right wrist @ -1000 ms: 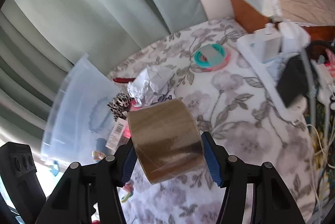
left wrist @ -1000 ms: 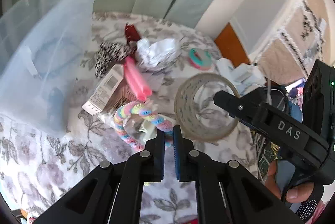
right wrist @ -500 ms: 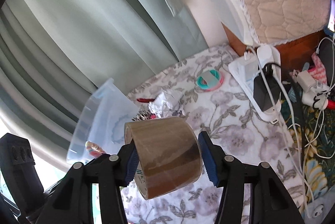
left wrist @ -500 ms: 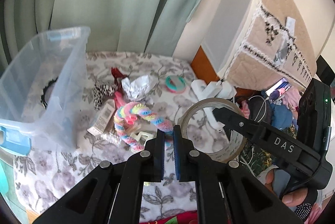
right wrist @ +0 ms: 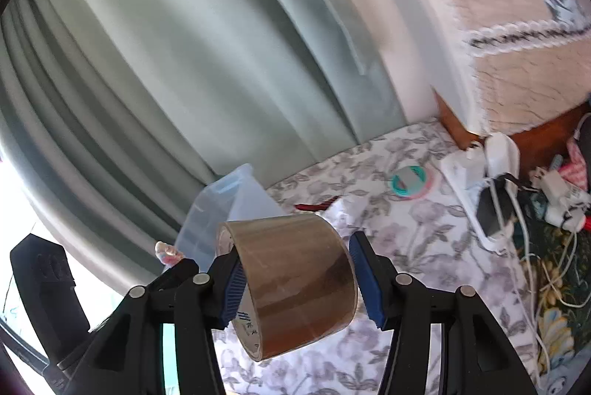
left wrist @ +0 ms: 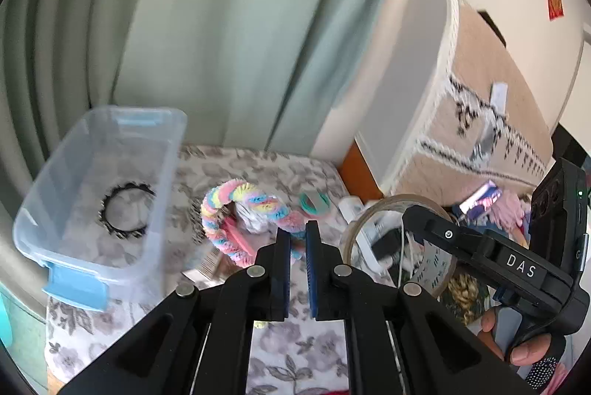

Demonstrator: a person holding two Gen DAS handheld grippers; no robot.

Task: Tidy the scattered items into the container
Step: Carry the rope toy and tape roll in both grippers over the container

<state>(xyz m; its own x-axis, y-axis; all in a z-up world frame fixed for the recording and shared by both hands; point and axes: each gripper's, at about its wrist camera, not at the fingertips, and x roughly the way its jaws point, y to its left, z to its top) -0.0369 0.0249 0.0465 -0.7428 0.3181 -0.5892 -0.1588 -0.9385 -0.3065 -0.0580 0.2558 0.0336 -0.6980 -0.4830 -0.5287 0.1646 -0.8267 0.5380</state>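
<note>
My left gripper (left wrist: pixel 297 236) is shut on a pastel rainbow braided hair ring (left wrist: pixel 236 195), held in the air above the floral table (left wrist: pixel 291 347). The clear plastic bin (left wrist: pixel 155 210) with blue latches stands at the left; a black hair ring (left wrist: pixel 125 210) lies inside it. My right gripper (right wrist: pixel 295 265) is shut on a brown packing tape roll (right wrist: pixel 291 284), also lifted off the table. In the left wrist view the tape roll (left wrist: pixel 364 225) and right gripper (left wrist: pixel 436 232) hang at the right, away from the bin. In the right wrist view the bin (right wrist: pixel 229 206) is behind the roll.
On the cloth lie crumpled white paper (left wrist: pixel 255 223), a pink comb (left wrist: pixel 236 241), a small barcoded box (left wrist: pixel 208 260), a teal and pink tape ring (right wrist: pixel 410 181) and a red item (right wrist: pixel 317 205). A white power strip (right wrist: pixel 476 181) with cables lies at the right edge. Green curtains hang behind.
Both grippers have risen with the hair ring and the tape roll still in them. The table now looks farther below, and the bin's inside shows from above.
</note>
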